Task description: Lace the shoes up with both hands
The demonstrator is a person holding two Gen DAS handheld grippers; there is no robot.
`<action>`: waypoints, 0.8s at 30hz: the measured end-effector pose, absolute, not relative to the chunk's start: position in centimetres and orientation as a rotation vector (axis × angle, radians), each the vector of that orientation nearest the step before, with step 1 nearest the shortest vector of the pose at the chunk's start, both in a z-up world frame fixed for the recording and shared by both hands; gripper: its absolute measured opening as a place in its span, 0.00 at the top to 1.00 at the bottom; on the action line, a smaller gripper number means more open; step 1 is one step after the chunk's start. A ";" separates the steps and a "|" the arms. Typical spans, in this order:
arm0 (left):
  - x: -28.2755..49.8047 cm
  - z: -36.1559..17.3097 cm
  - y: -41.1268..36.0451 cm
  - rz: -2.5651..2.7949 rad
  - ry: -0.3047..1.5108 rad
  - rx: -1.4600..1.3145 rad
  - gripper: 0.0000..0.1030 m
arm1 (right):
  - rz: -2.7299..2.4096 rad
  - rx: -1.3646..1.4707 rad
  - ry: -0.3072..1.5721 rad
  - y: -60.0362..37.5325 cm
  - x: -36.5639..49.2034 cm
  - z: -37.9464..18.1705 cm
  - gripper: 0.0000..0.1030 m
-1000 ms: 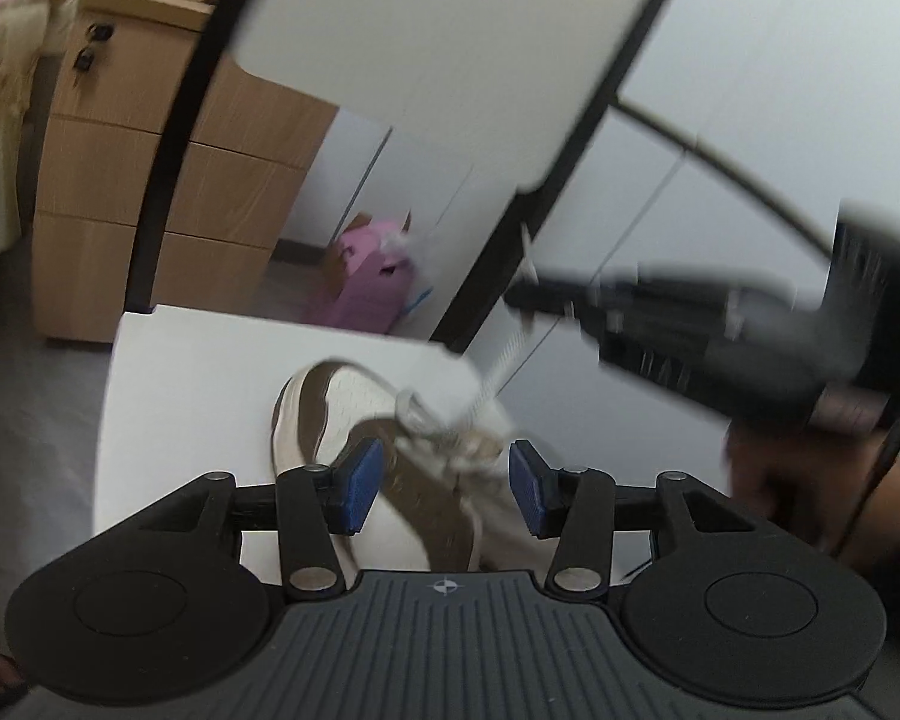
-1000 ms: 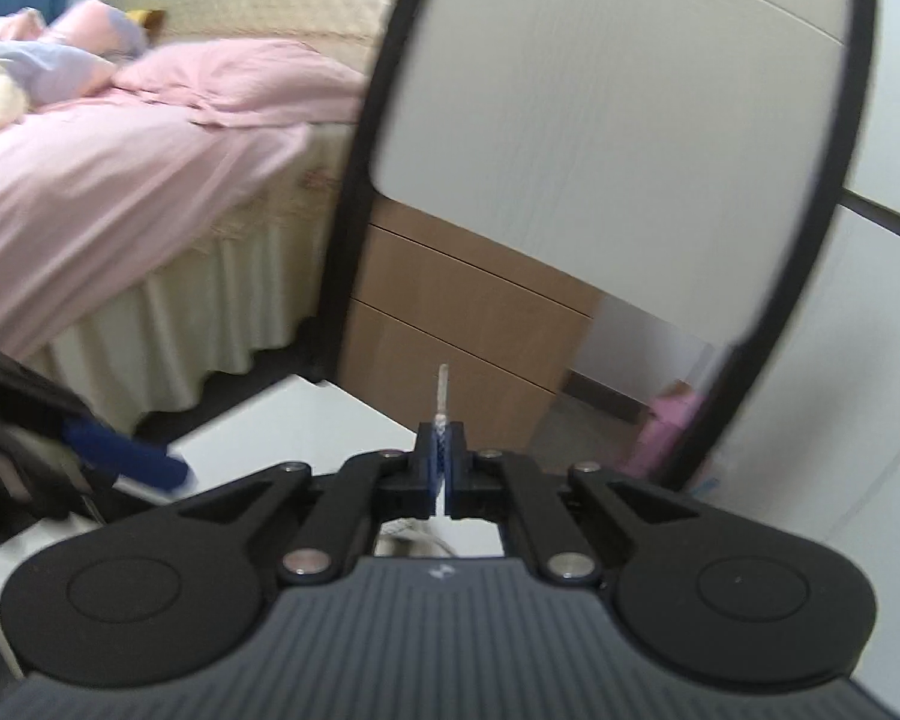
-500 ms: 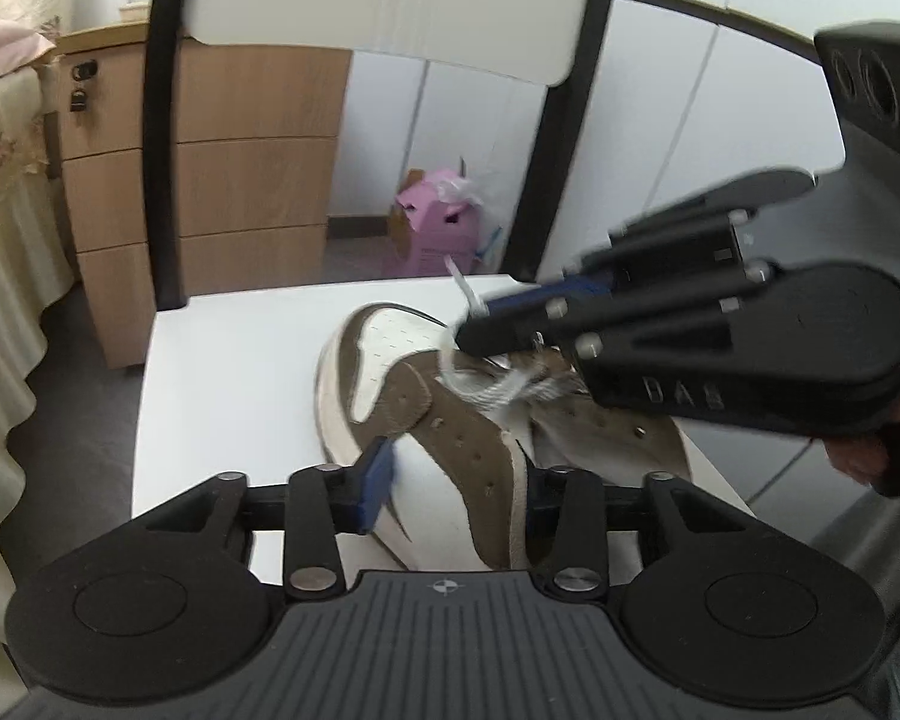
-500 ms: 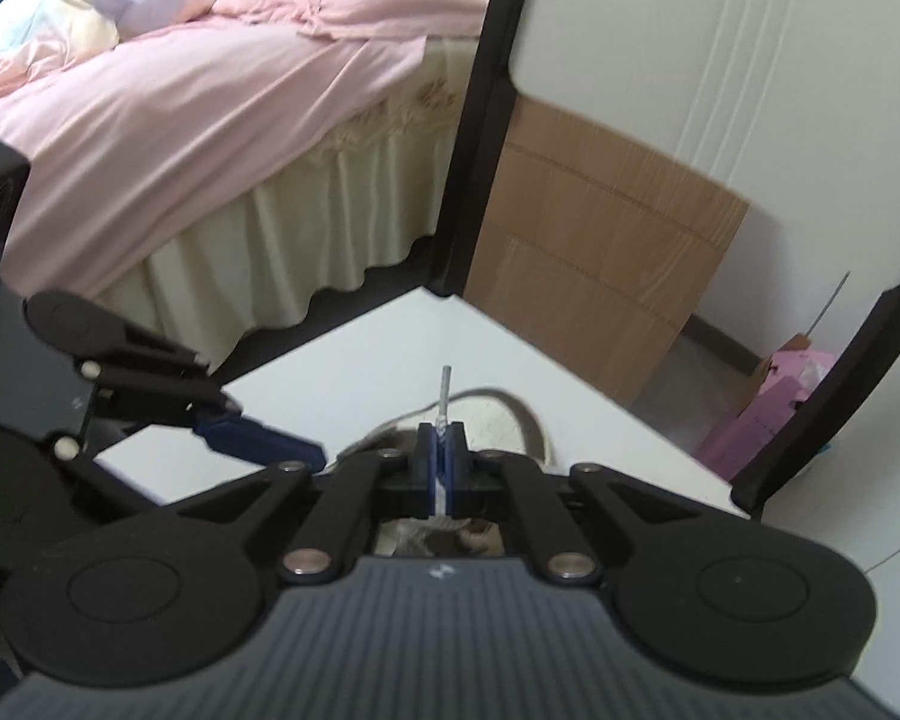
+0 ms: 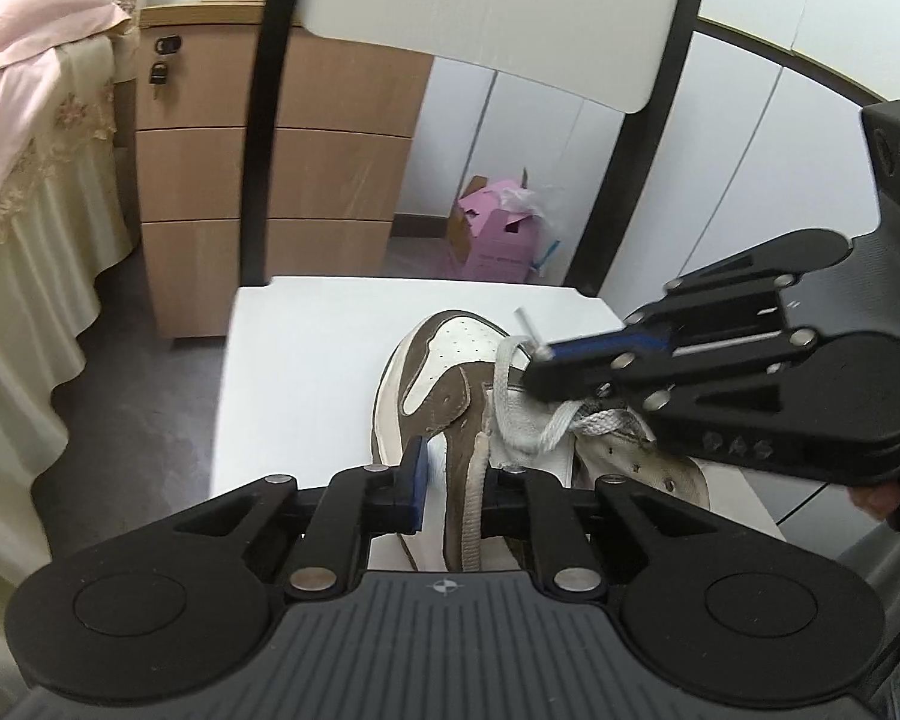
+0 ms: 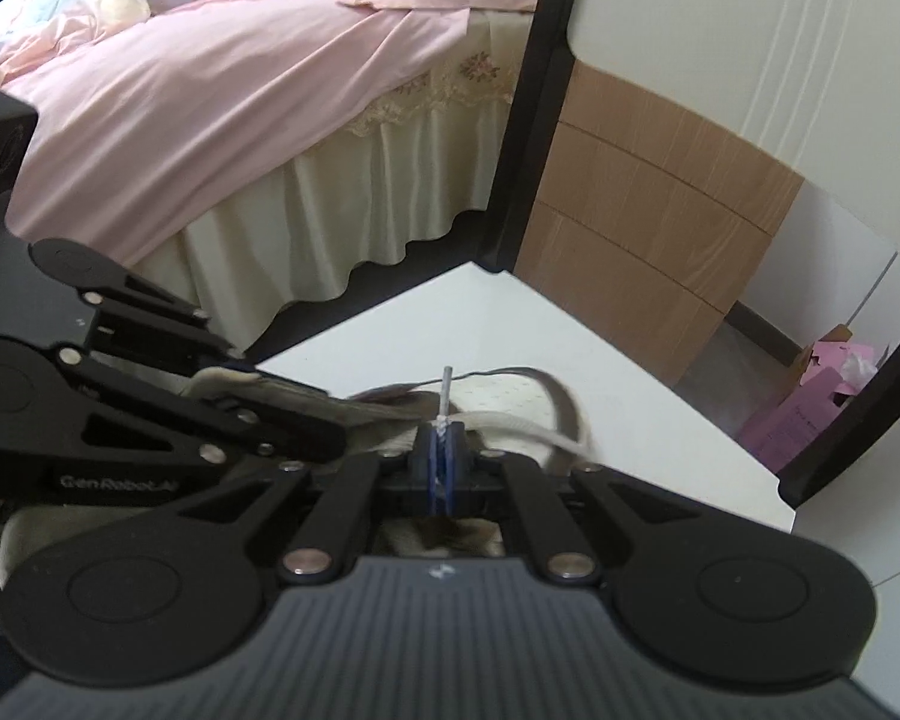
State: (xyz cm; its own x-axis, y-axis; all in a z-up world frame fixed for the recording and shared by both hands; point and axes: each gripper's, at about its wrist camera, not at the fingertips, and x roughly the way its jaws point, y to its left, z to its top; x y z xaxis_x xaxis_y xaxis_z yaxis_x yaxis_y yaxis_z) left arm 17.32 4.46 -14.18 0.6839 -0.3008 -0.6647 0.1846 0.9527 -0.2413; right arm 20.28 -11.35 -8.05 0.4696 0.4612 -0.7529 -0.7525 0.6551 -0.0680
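Note:
A brown and white shoe (image 5: pixel 444 360) lies on the white chair seat (image 5: pixel 306 372), toe pointing away. My left gripper (image 5: pixel 456 480) is at the shoe's left eyelet flap. Its jaws are closing with the flap between them, and a thin gap still shows at the left pad (image 5: pixel 419 480). My right gripper (image 5: pixel 534 354) comes in from the right over the tongue, shut on the end of the cream lace (image 5: pixel 504 408), whose tip sticks out past the pads. In the right wrist view the right gripper (image 6: pixel 444 438) pinches the lace tip (image 6: pixel 447 384) above the shoe (image 6: pixel 510 390), with the left gripper (image 6: pixel 330 414) to its left.
The chair's white backrest (image 5: pixel 480 0) and black posts rise behind the seat. A wooden drawer cabinet (image 5: pixel 330 168) and a pink box (image 5: pixel 498 234) stand on the floor beyond. A bed with a pink cover (image 6: pixel 210 90) lies to the left. A person's hand (image 5: pixel 876 498) holds the right gripper.
The left jaws have narrowed from wide apart to close around the shoe's eyelet flap. Both views tipped down toward the shoe, and the right gripper came down over the tongue, still pinching the lace tip.

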 end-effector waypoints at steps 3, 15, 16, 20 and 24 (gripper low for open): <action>17.4 -14.0 5.3 -0.292 0.786 -0.192 0.77 | 0.774 -0.446 0.734 -11.0 19.8 -7.6 0.96; 17.6 -13.1 10.6 -0.492 0.657 -0.660 0.75 | 0.811 -0.655 0.595 -9.3 16.8 -7.6 0.96; 17.8 -13.3 10.8 -0.497 0.657 -0.697 0.75 | 0.817 -0.653 0.591 -9.3 16.7 -7.5 0.96; 18.5 -14.2 11.0 -0.496 0.667 -0.787 0.75 | 0.831 -0.646 0.583 -9.4 16.5 -7.3 0.96; 19.0 -14.9 11.3 -0.501 0.672 -0.854 0.76 | 0.850 -0.638 0.574 -9.4 16.1 -7.0 0.96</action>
